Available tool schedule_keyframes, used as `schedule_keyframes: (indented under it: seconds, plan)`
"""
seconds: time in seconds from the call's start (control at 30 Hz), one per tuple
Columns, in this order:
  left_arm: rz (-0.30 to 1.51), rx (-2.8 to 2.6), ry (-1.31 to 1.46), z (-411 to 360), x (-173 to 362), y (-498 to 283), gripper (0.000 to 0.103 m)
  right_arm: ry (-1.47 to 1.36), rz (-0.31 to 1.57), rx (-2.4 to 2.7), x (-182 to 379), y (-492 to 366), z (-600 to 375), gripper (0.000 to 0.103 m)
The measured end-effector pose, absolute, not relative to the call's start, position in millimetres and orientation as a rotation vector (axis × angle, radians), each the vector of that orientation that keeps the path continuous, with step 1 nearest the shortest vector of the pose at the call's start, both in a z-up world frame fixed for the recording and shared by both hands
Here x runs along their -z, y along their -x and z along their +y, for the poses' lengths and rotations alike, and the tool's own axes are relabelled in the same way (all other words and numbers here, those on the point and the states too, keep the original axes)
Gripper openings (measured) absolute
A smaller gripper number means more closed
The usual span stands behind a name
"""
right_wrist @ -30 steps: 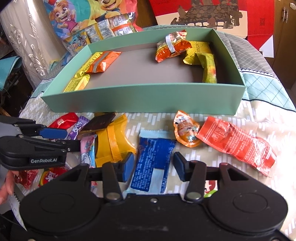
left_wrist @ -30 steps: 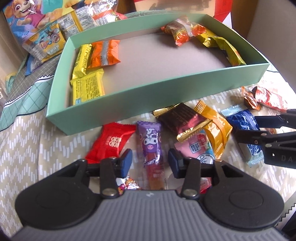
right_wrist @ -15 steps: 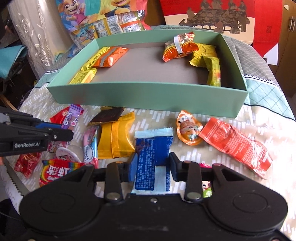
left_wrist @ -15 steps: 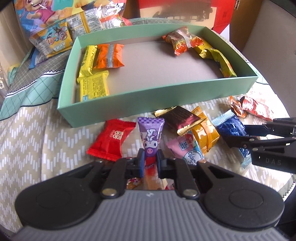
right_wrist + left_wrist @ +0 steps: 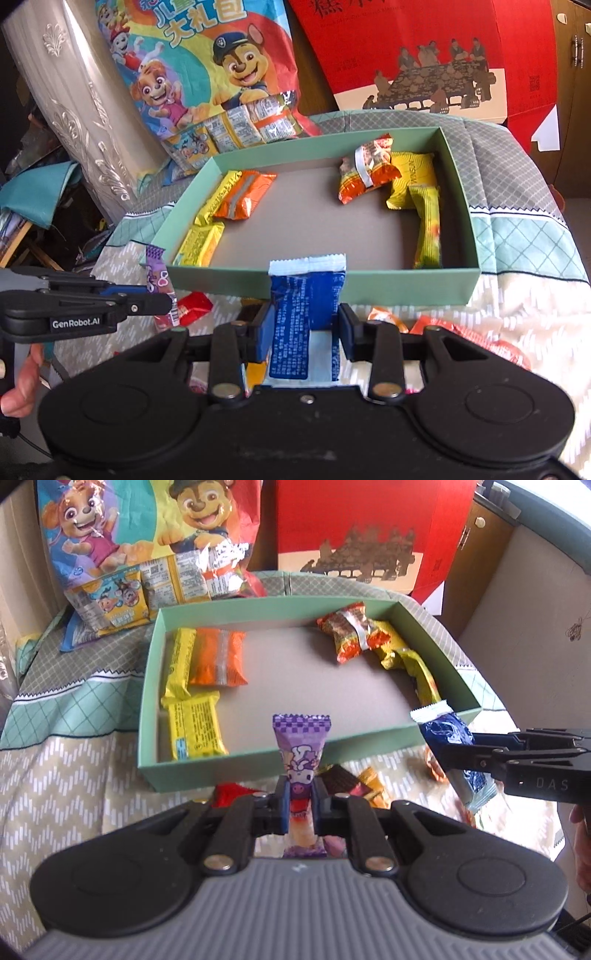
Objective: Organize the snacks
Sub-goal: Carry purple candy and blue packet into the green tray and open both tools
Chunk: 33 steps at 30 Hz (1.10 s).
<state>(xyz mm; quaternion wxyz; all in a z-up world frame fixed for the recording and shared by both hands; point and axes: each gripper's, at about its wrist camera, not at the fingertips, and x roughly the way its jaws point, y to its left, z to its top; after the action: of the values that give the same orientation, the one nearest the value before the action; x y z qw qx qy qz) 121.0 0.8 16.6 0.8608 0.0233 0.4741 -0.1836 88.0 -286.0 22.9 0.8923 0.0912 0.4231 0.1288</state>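
Note:
My left gripper is shut on a purple candy packet and holds it up just before the near wall of the green box. My right gripper is shut on a blue snack packet, lifted near the box's front wall. The blue packet also shows in the left wrist view, and the purple one in the right wrist view. In the box lie yellow packets and an orange packet at left, and an orange-red bag with yellow packets at right.
Loose snacks lie on the patterned cloth before the box: a red packet, a brown one, orange ones. A cartoon gift bag and a red carton stand behind the box. A silver roll leans at left.
Both grippers closed on their packets, the left on the purple one and the right on the blue one, and lifted them off the cloth toward the box.

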Motion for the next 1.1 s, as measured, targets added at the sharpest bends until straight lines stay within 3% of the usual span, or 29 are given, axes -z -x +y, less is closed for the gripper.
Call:
schedule_keyframes:
  seconds: [0.43, 0.7, 1.1]
  plan:
    - [0.988, 0.375, -0.05, -2.4, -18.3, -136.7, 0.01, -0.191, 0.855, -0.272, -27.2, -109.8, -277.4, 0.036]
    - [0.96, 0.357, -0.089, -18.2, -34.1, -200.5, 0.01, -0.213, 0.837, -0.261, -39.0, -168.8, -267.7, 0.036]
    - [1.015, 0.284, -0.069, -37.7, 17.0, -306.0, 0.01, -0.253, 0.906, -0.221, -0.3, -287.2, -255.5, 0.036]
